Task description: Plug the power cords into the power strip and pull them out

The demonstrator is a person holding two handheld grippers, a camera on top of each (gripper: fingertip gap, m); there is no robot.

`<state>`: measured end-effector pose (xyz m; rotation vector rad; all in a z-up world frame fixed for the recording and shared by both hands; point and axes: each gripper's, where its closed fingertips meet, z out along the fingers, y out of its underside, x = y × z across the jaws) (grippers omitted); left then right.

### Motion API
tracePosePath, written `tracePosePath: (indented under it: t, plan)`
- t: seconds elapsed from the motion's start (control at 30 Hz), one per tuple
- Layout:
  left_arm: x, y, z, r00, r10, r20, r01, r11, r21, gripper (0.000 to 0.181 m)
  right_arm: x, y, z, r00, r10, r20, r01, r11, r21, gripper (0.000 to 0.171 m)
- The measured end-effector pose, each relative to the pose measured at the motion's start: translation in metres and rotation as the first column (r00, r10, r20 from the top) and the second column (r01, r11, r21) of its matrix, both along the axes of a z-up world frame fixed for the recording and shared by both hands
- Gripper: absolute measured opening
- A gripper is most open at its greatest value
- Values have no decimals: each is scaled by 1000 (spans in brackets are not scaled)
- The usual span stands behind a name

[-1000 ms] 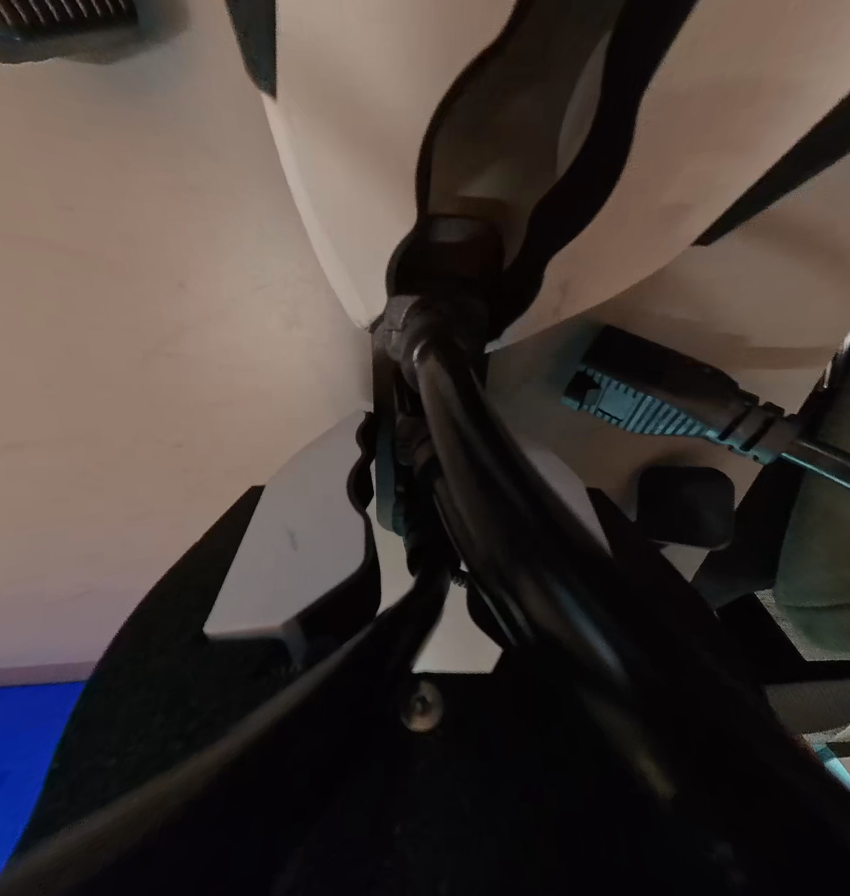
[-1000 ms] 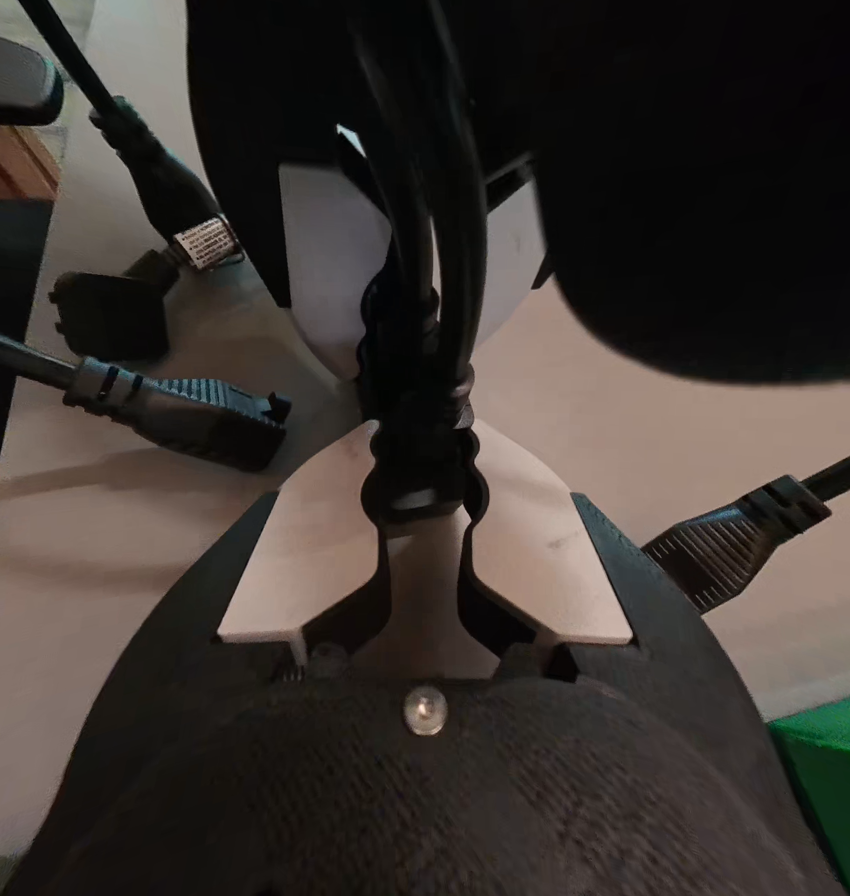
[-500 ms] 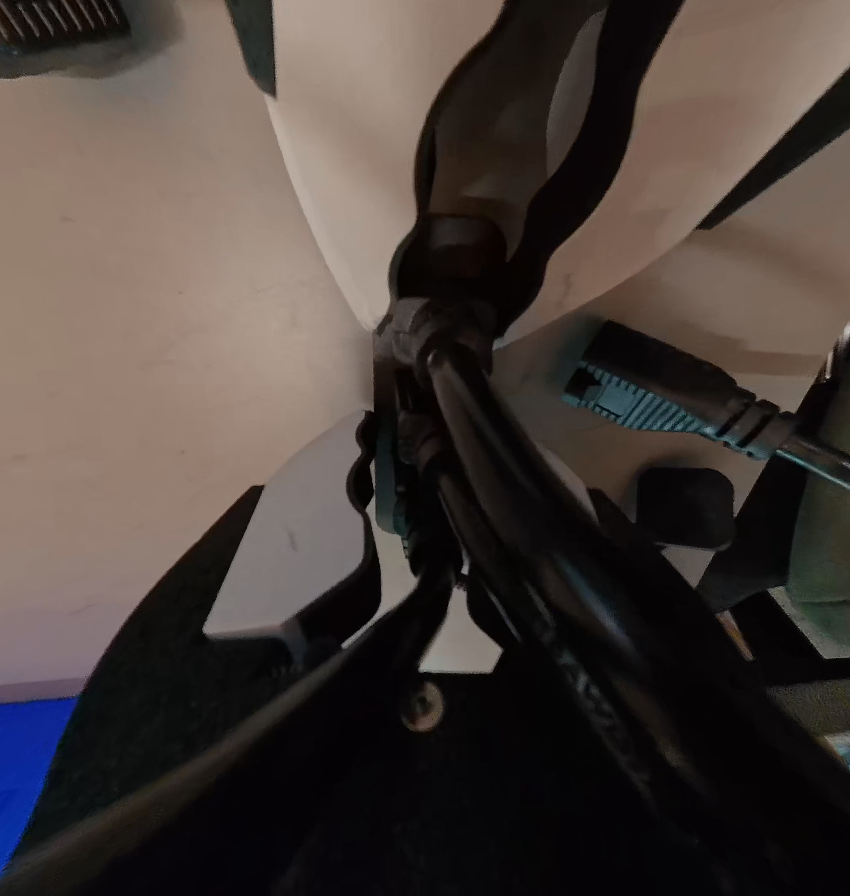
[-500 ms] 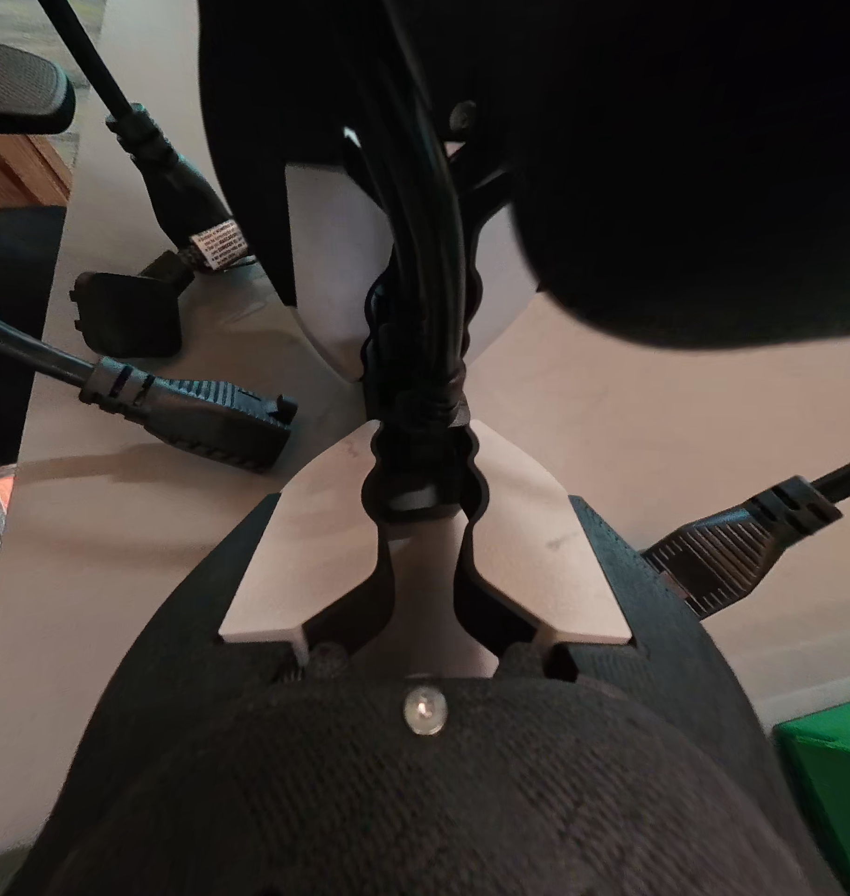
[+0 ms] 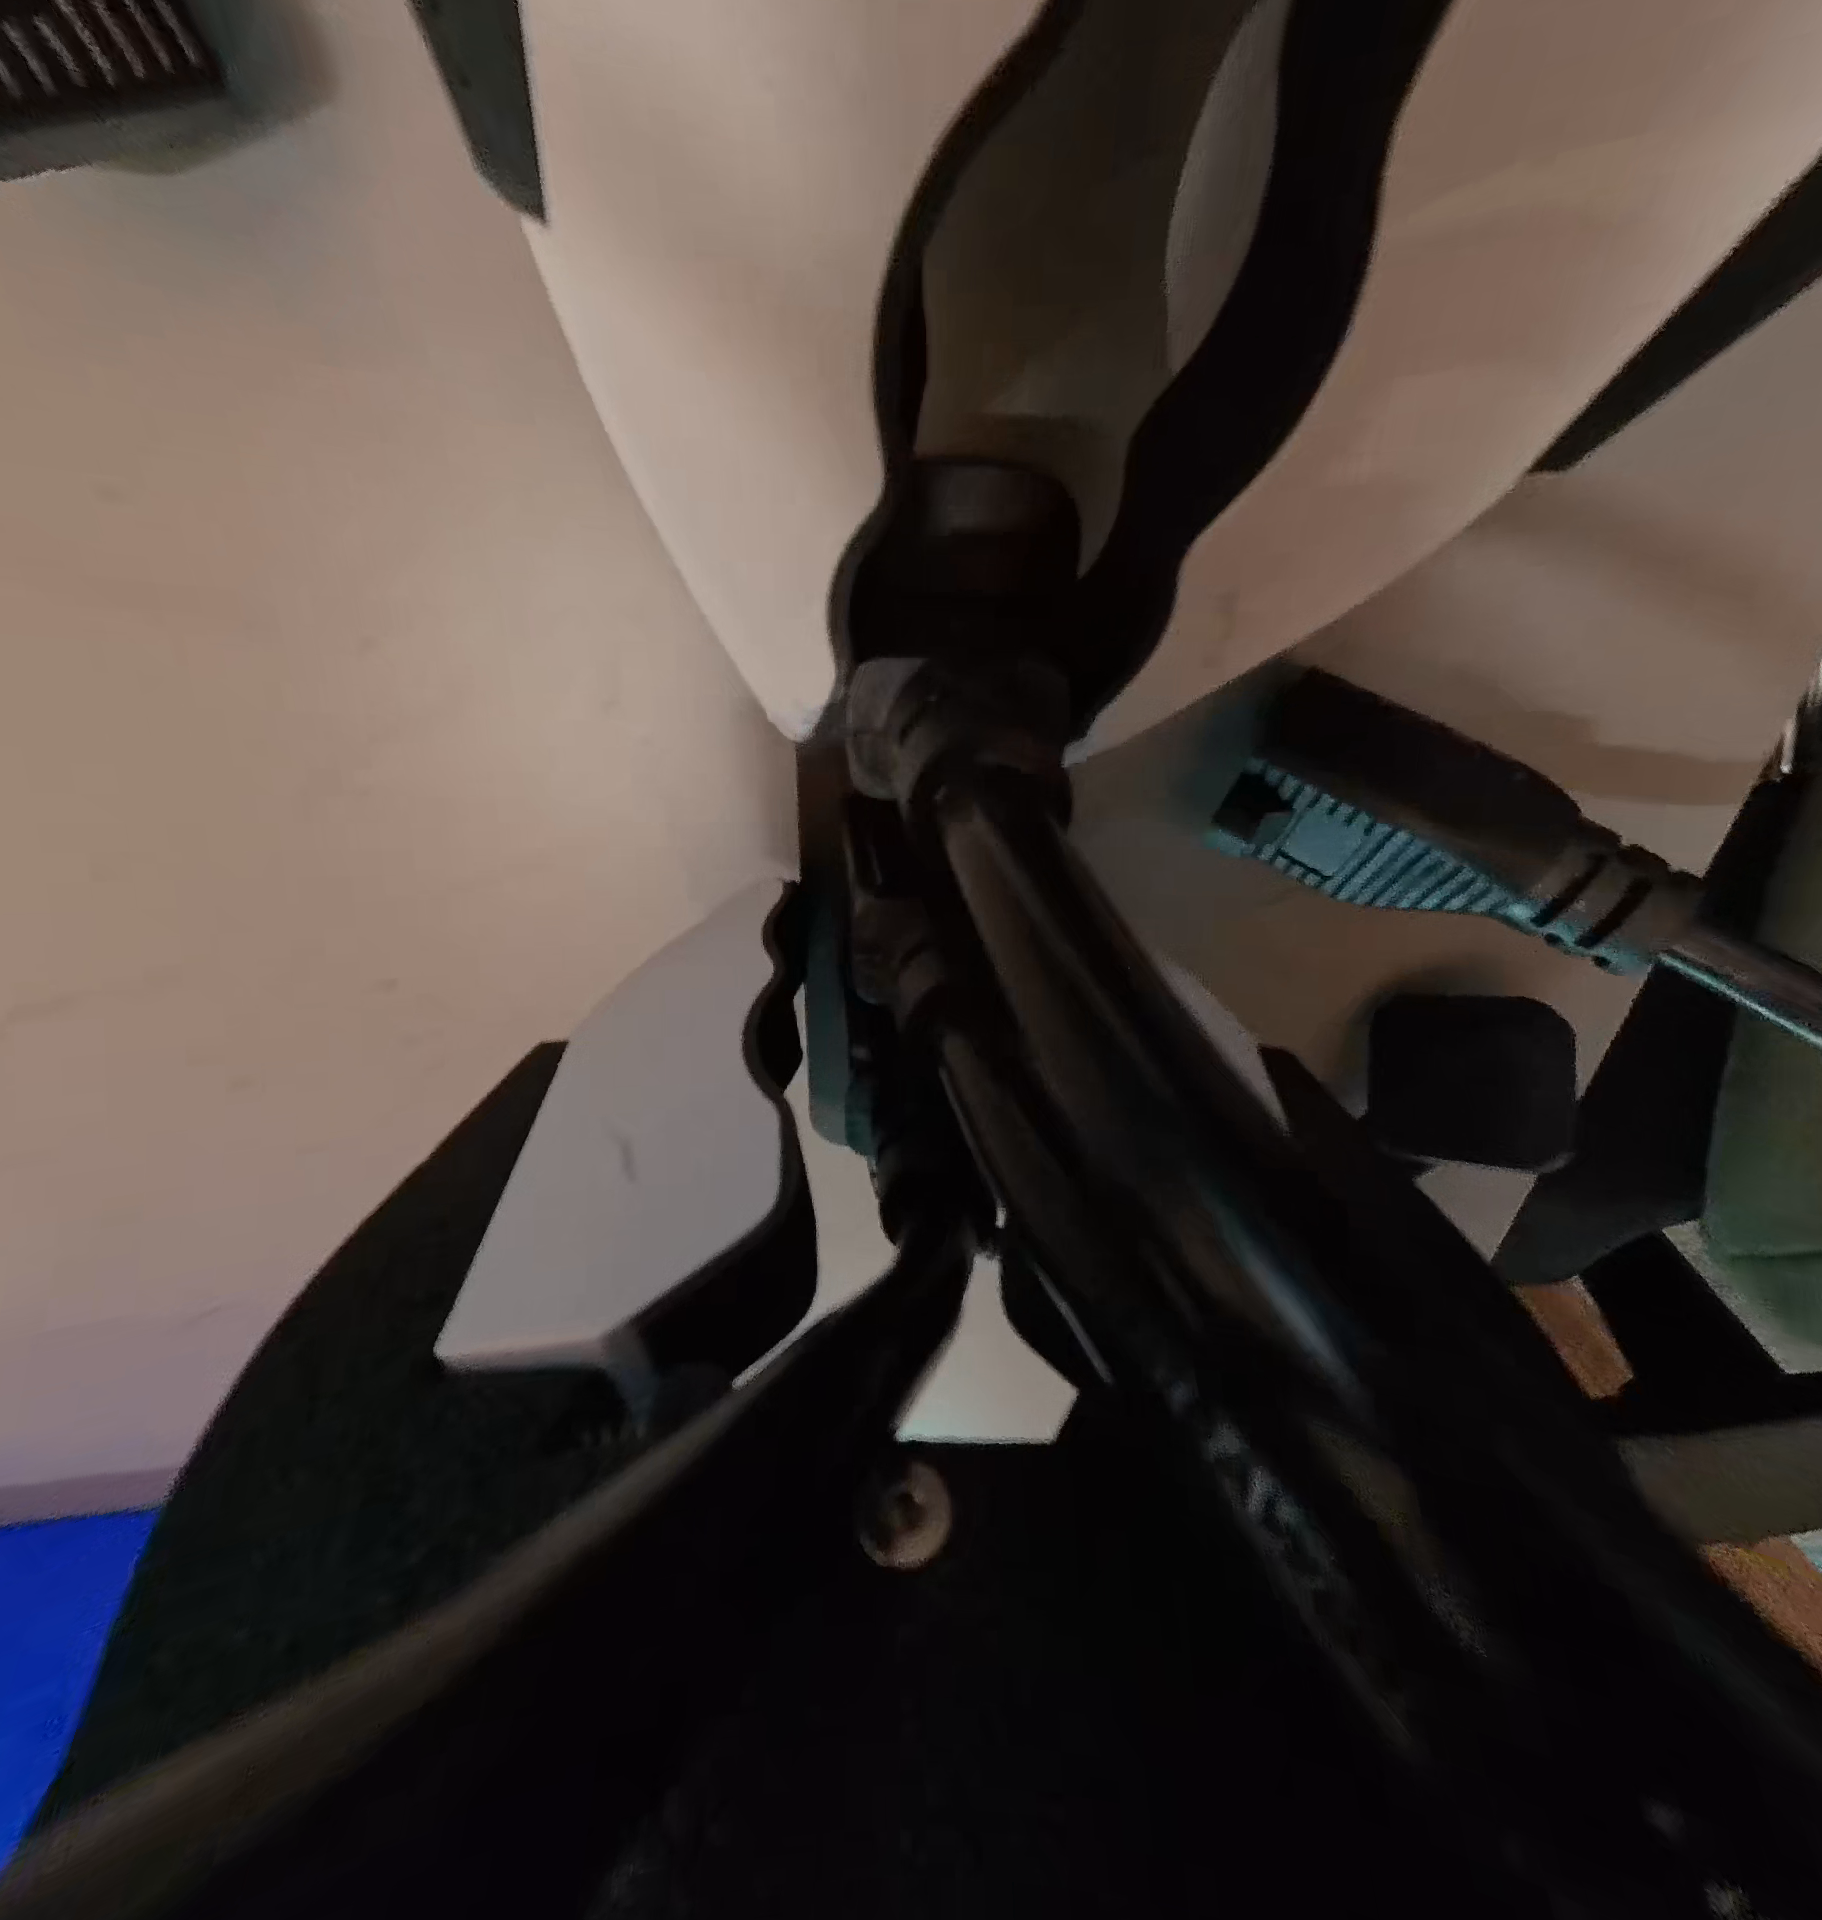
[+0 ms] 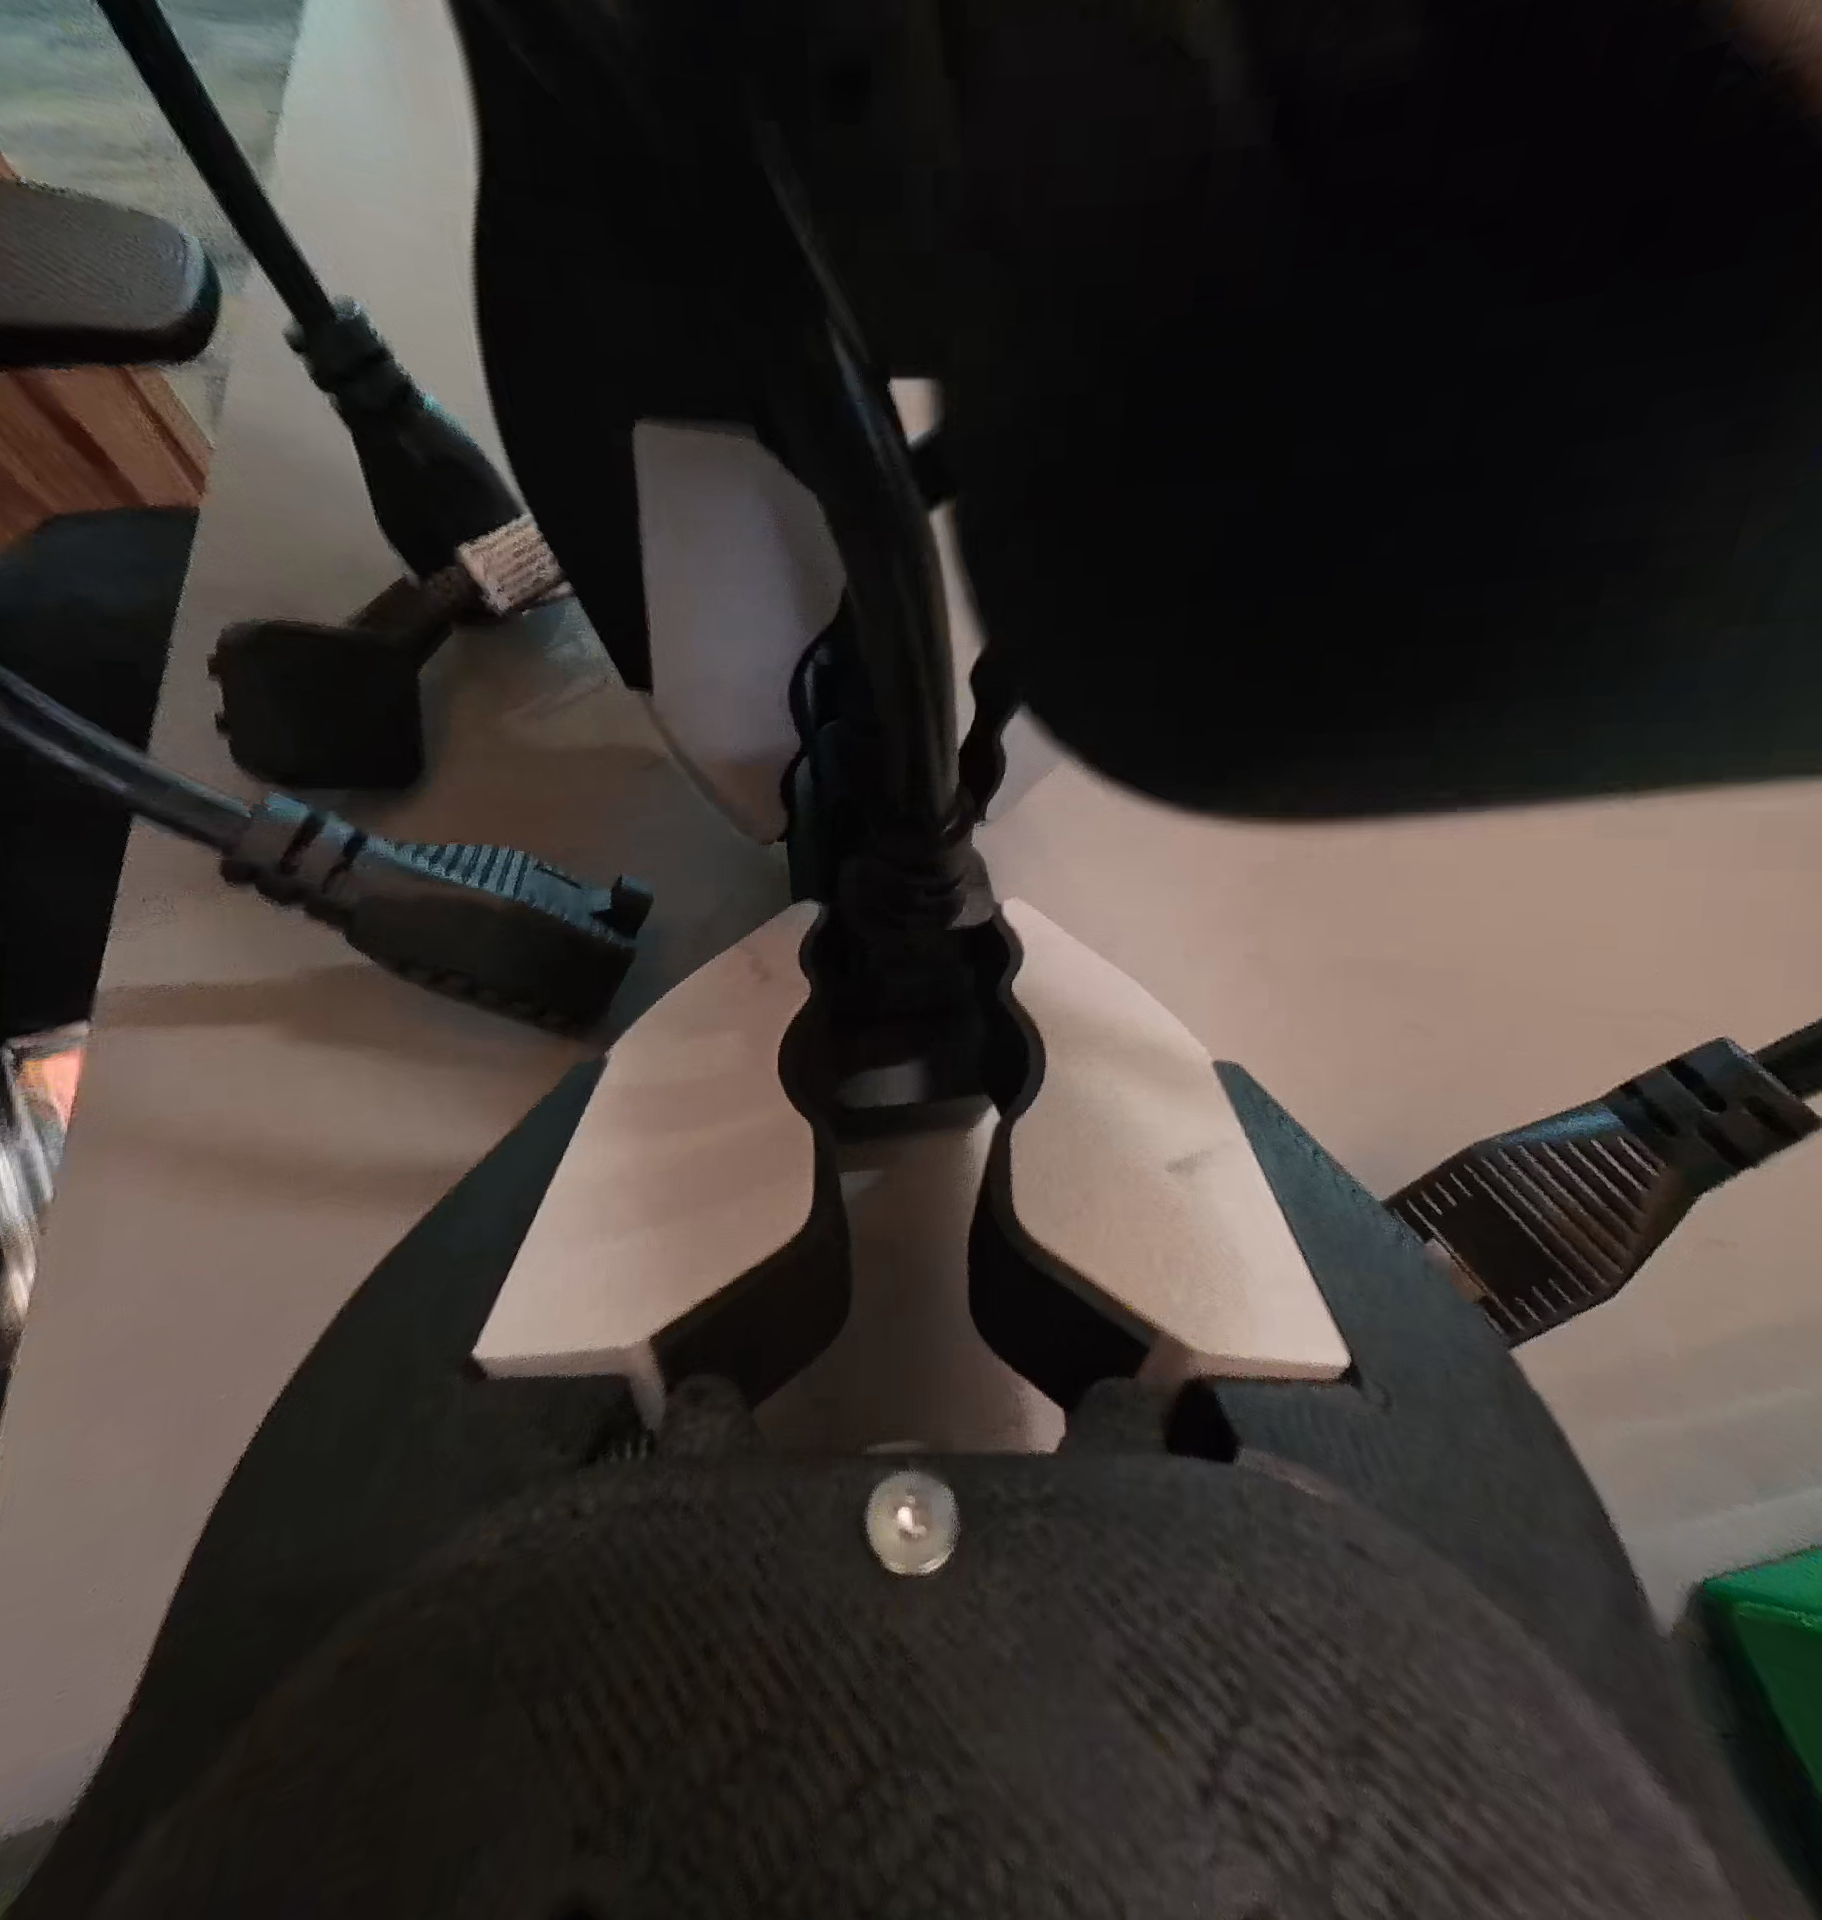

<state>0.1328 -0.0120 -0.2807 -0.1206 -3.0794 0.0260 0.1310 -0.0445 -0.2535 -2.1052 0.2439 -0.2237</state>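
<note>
My two grippers meet tip to tip above a beige table (image 5: 263,623). My left gripper (image 5: 886,935) is shut on a black plug (image 5: 860,997). Its thick black cords (image 5: 1073,1060) run back over my right finger and hide it. My right gripper (image 6: 907,925) is shut on a black plug end (image 6: 902,1081), which also shows in the left wrist view (image 5: 980,540). The left gripper (image 6: 886,821) faces it from above, with cords (image 6: 886,582) rising between its fingers. I cannot tell whether the two held pieces are joined. No power strip is in view.
Loose cords lie on the table: a ribbed connector (image 6: 471,925), a flat black plug (image 6: 315,707) on a labelled cord, and a ribbed plug (image 6: 1572,1195) at right. A green block (image 6: 1800,1714) and a chair armrest (image 6: 65,281) sit at the edges. A blue surface (image 5: 34,1662) shows low left. The left gripper's tips are roughly 4 cm from the right gripper's. Both grippers' tips are roughly 6 cm from the ribbed connector (image 6: 471,925). It is also in sight in the left wrist view (image 5: 1456,795).
Both grippers stay shut and tip to tip. The pair has shifted slightly over the table, and the cords across the left wrist view have swung a little.
</note>
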Motion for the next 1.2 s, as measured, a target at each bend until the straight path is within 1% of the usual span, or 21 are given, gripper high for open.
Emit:
tracePosePath:
  t: [0.1,0.2,0.27,0.37,0.4,0.47,0.57,0.6,0.63,0.67,0.73,0.77,0.8,0.83,0.9,1.07,1.13,1.2]
  plan:
    - [2,0,0,1000,25,12,-25,1000,-7,38,4,0,0,1000,-2,-26,2,1000,5,25]
    - [0,0,1,1000,-7,4,7,1000,-17,38,-1,0,2,1000,14,-8,-15,999,-43,25]
    - [0,0,1,1000,4,0,-4,999,-32,38,0,1,4,1000,10,-28,-10,1000,-16,24]
    - [2,0,0,1000,17,18,-17,1000,-15,37,5,0,3,997,-14,-76,16,999,28,24]
    - [3,0,-1,1000,21,19,-21,1000,-7,40,6,0,3,996,-22,-88,25,999,41,24]
    - [3,0,-1,1000,19,15,-19,1000,-11,40,7,1,4,996,-20,-88,24,999,46,24]
    - [1,0,0,1000,-7,16,8,1000,-16,38,2,2,6,1000,7,-25,-7,1000,-20,23]
    - [2,0,0,1000,8,17,-7,1000,-25,37,4,2,7,999,5,-44,-4,1000,17,24]
    - [4,0,0,999,41,17,-40,999,-26,38,9,1,7,996,-12,-94,19,997,71,23]
    - [6,-1,-1,999,46,29,-45,998,-34,41,12,0,6,997,-15,-74,19,998,54,23]
    - [8,0,-2,997,55,51,-53,998,-30,41,13,0,6,997,-19,-79,23,998,54,24]
    - [7,-1,-2,997,51,54,-49,998,-32,41,10,0,6,998,-26,-53,26,1000,12,24]
    - [5,0,-2,998,30,56,-28,999,-27,41,6,0,6,1000,-9,-19,9,1000,-27,24]
    - [4,0,-2,999,27,43,-26,999,-26,38,4,0,7,1000,3,-18,-3,1000,-26,24]
    - [3,0,-2,999,30,38,-29,999,-26,38,3,0,7,1000,-4,-6,4,999,-46,24]
    - [5,0,-2,998,35,44,-34,999,-23,38,6,0,7,999,-20,-44,18,999,-41,24]
    - [5,0,-3,998,29,48,-28,999,-16,41,6,-1,7,997,-32,-75,30,999,-30,24]
    - [5,-2,-2,999,22,46,-21,1000,-22,38,5,-2,7,997,-36,-68,32,997,-64,21]
